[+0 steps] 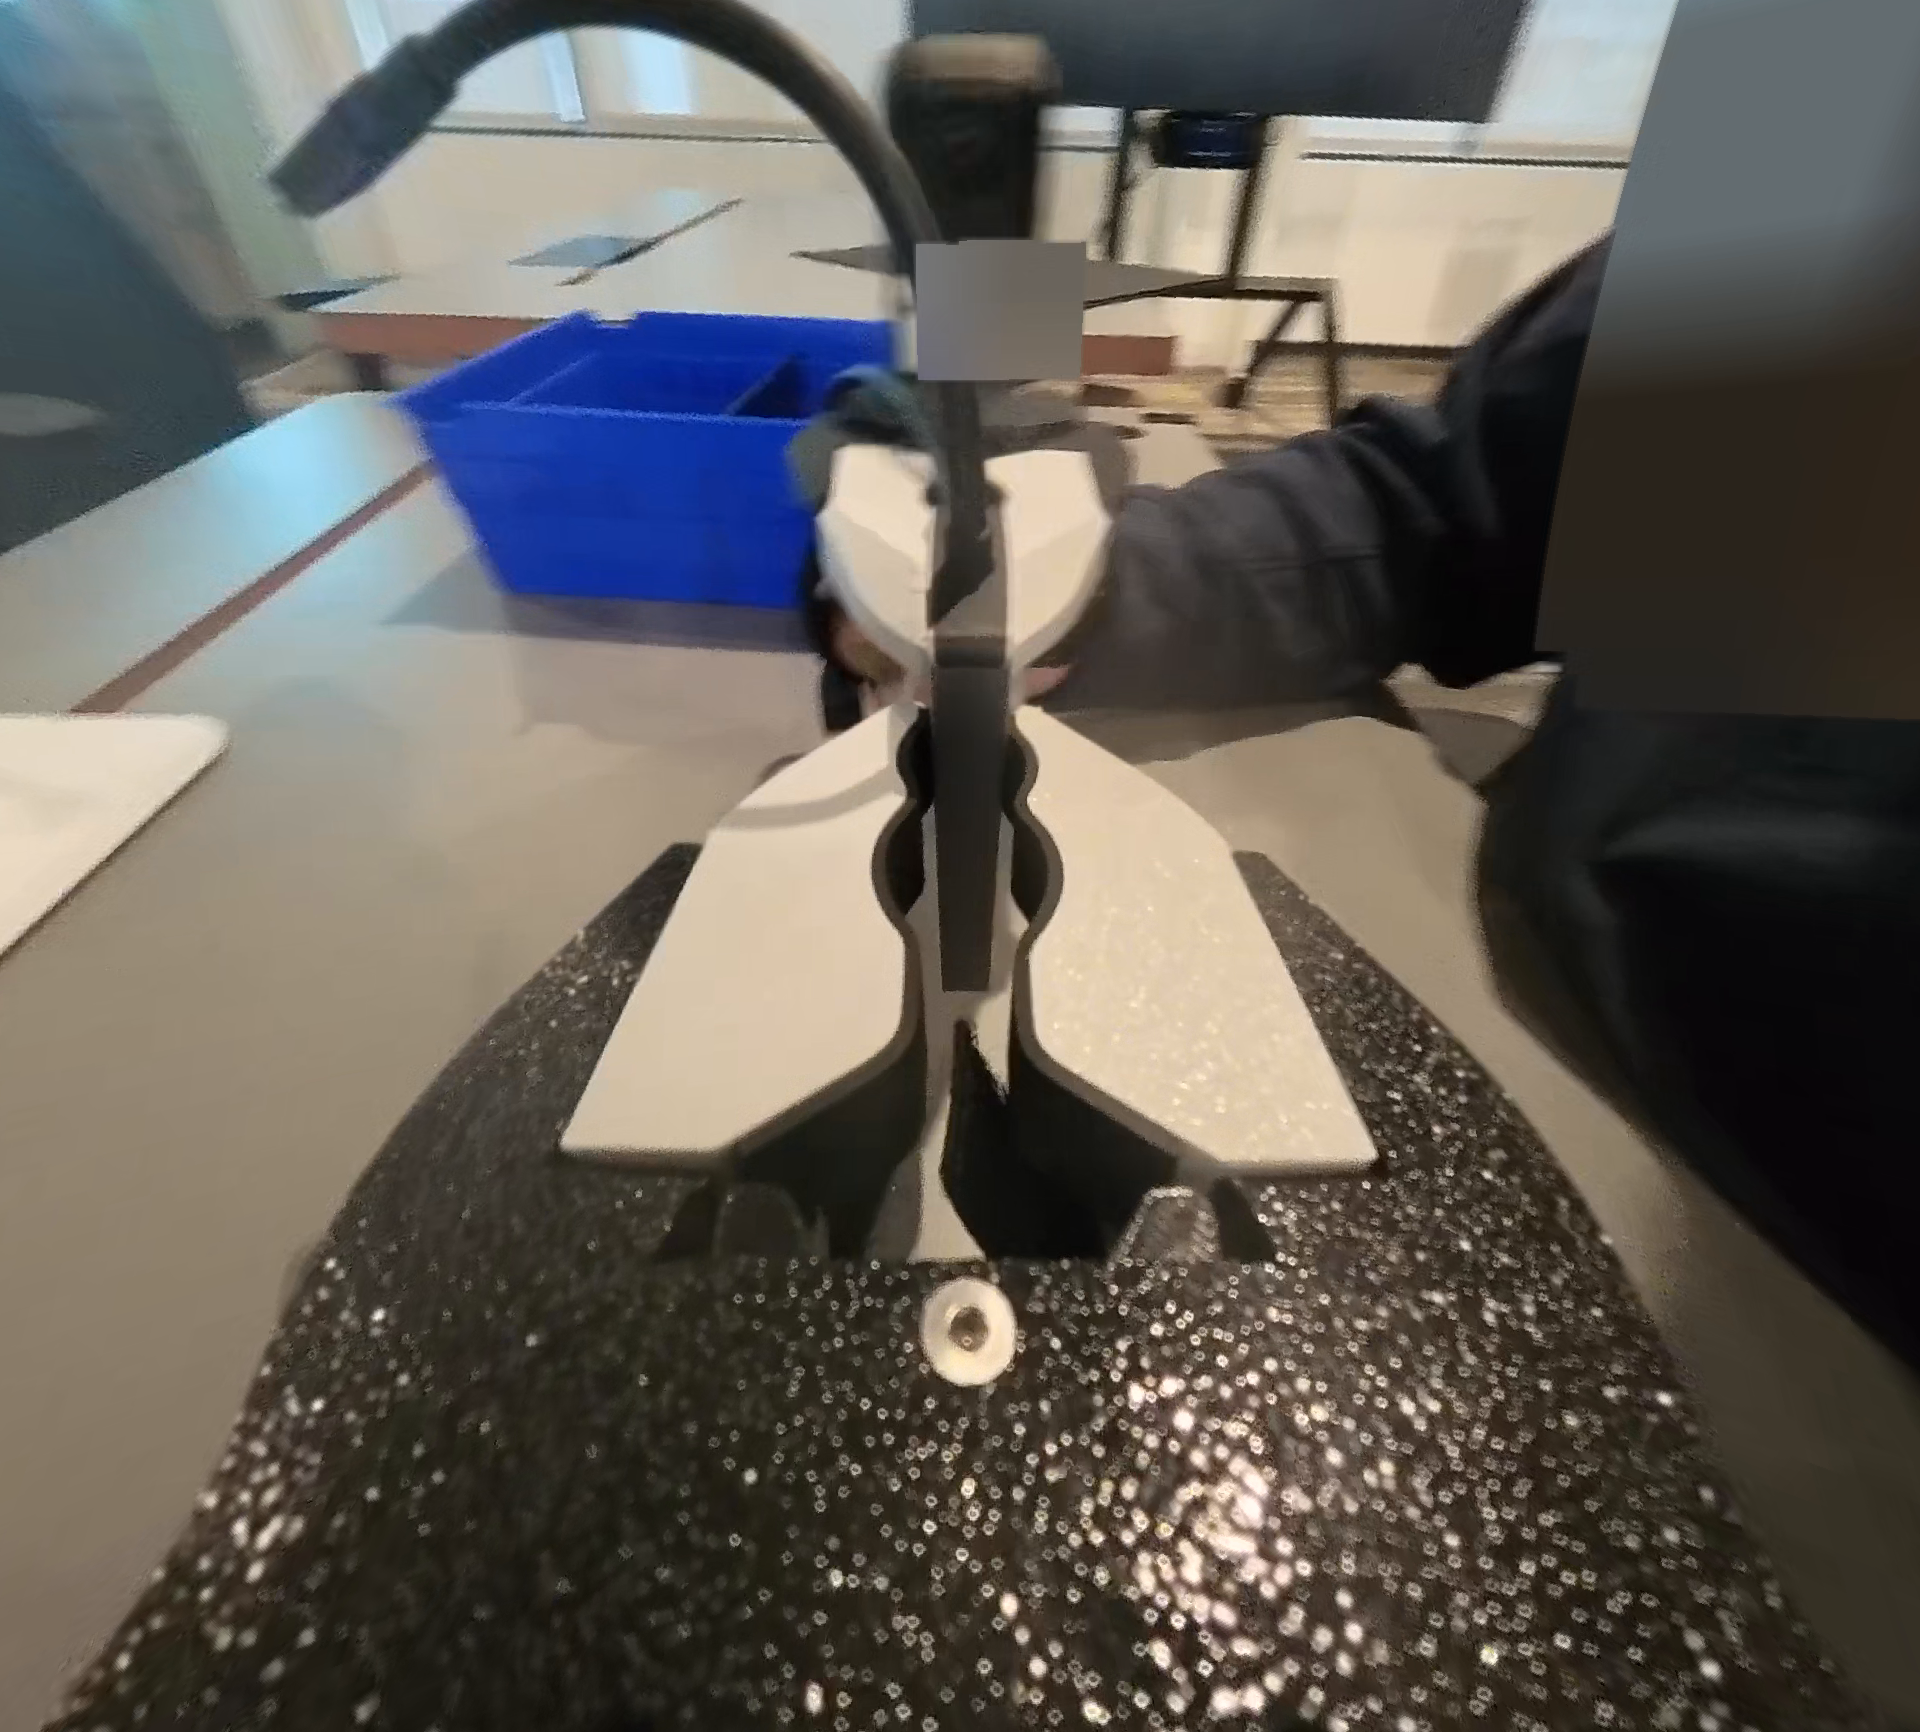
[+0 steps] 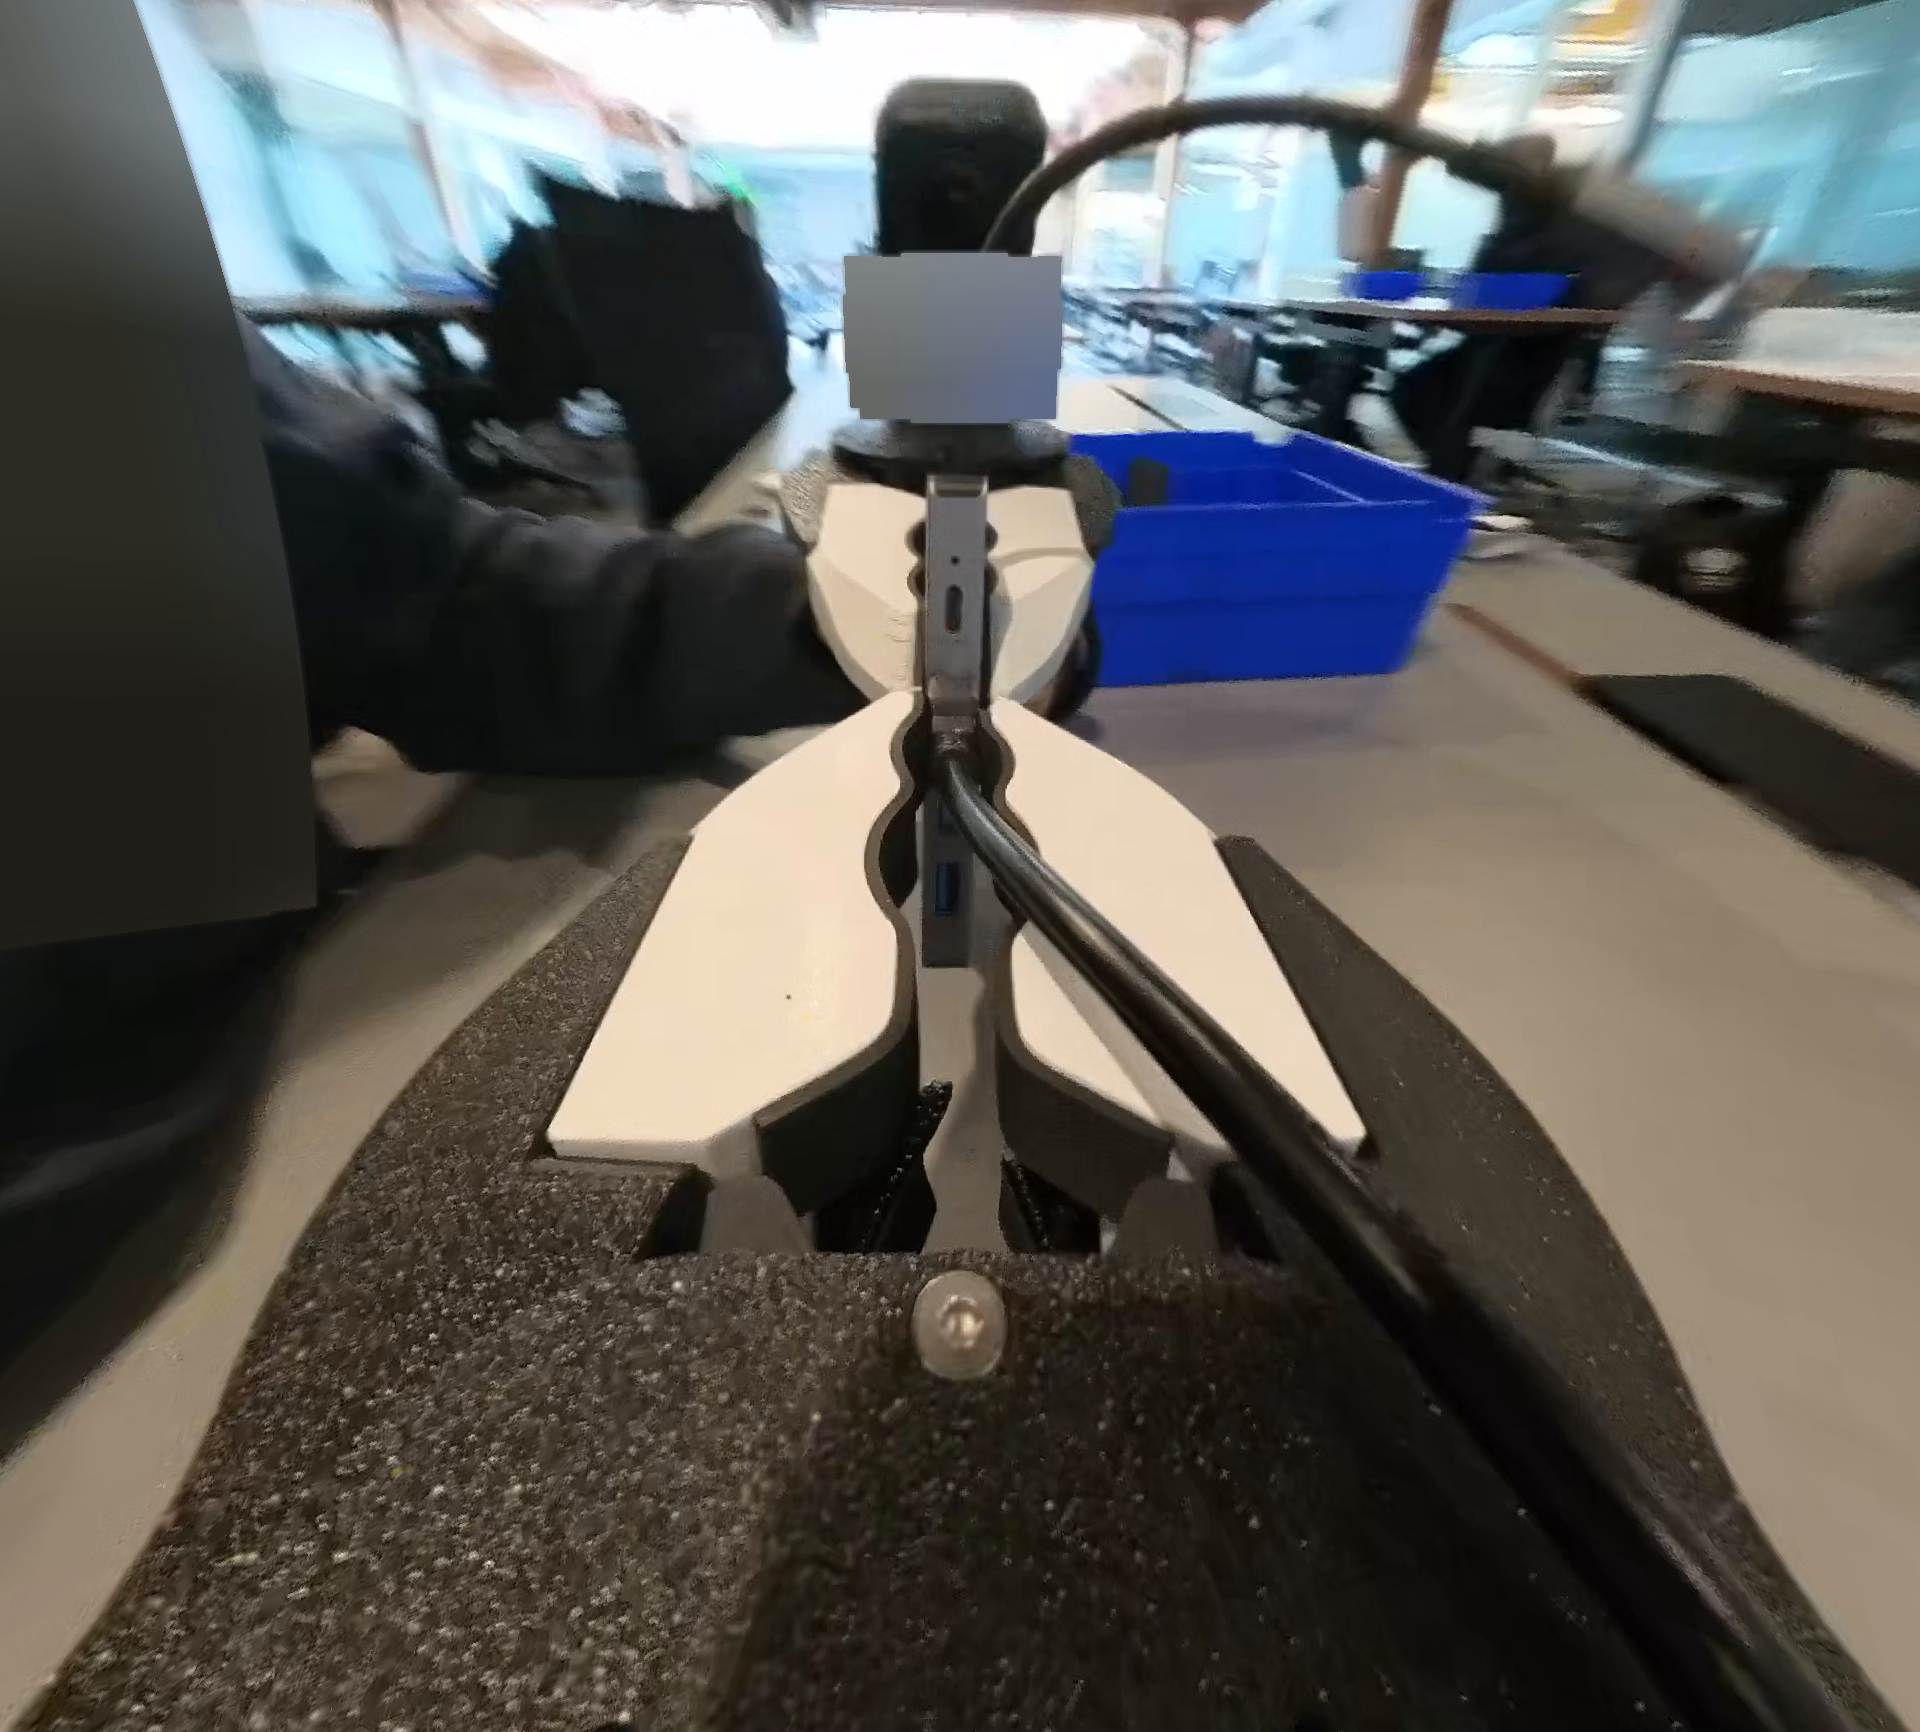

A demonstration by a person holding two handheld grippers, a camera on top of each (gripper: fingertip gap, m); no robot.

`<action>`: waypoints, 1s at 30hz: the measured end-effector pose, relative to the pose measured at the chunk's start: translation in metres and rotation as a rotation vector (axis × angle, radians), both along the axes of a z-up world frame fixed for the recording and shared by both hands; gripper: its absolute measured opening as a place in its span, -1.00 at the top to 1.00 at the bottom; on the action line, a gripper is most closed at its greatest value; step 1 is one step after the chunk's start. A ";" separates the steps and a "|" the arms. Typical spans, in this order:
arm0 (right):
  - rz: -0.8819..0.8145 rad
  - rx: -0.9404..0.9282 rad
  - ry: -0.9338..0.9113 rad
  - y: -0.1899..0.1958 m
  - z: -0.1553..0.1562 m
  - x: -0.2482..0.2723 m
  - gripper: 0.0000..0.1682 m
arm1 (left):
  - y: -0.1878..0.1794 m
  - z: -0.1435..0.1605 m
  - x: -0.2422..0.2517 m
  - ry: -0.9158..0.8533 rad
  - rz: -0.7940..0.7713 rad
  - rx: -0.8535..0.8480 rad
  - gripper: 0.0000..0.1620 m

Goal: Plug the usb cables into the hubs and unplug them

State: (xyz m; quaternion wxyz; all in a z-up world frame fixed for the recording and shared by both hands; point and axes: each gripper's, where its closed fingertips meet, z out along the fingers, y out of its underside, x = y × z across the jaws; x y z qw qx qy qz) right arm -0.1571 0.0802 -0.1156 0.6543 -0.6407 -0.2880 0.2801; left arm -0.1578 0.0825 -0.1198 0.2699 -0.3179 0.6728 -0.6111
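Note:
In the left wrist view my left gripper [image 1: 971,726] is shut on a thin dark hub [image 1: 971,851], seen edge-on. A black cable [image 1: 727,20] rises from its far end and arcs up left to a free connector [image 1: 353,134]. My right gripper [image 1: 956,581] faces it tip to tip. In the right wrist view my right gripper [image 2: 951,732] is shut on the plug [image 2: 951,726] of a black usb cable [image 2: 1143,976], at the grey hub [image 2: 956,581] held in the left gripper [image 2: 951,674]. A blue port [image 2: 945,877] shows between my right fingers.
A blue divided bin [image 1: 644,477] stands on the grey table [image 1: 312,903] behind the grippers; it also shows in the right wrist view [image 2: 1268,570]. A white pad [image 1: 73,799] lies at the left. Dark sleeves [image 1: 1299,560] reach in. A black pad [image 2: 1745,726] lies at the right. Both grippers' tips are close together, under 4 cm apart.

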 end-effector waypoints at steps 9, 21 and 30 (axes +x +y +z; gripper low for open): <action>-0.066 0.038 -0.055 0.004 0.001 0.006 0.90 | 0.004 0.001 0.005 -0.029 0.078 0.048 0.86; 0.016 -0.005 -0.036 -0.001 -0.002 0.001 0.90 | 0.001 -0.002 0.000 0.012 0.007 0.048 0.86; 0.041 0.000 -0.071 -0.004 -0.002 -0.002 0.90 | -0.005 -0.003 -0.004 -0.006 -0.008 0.081 0.86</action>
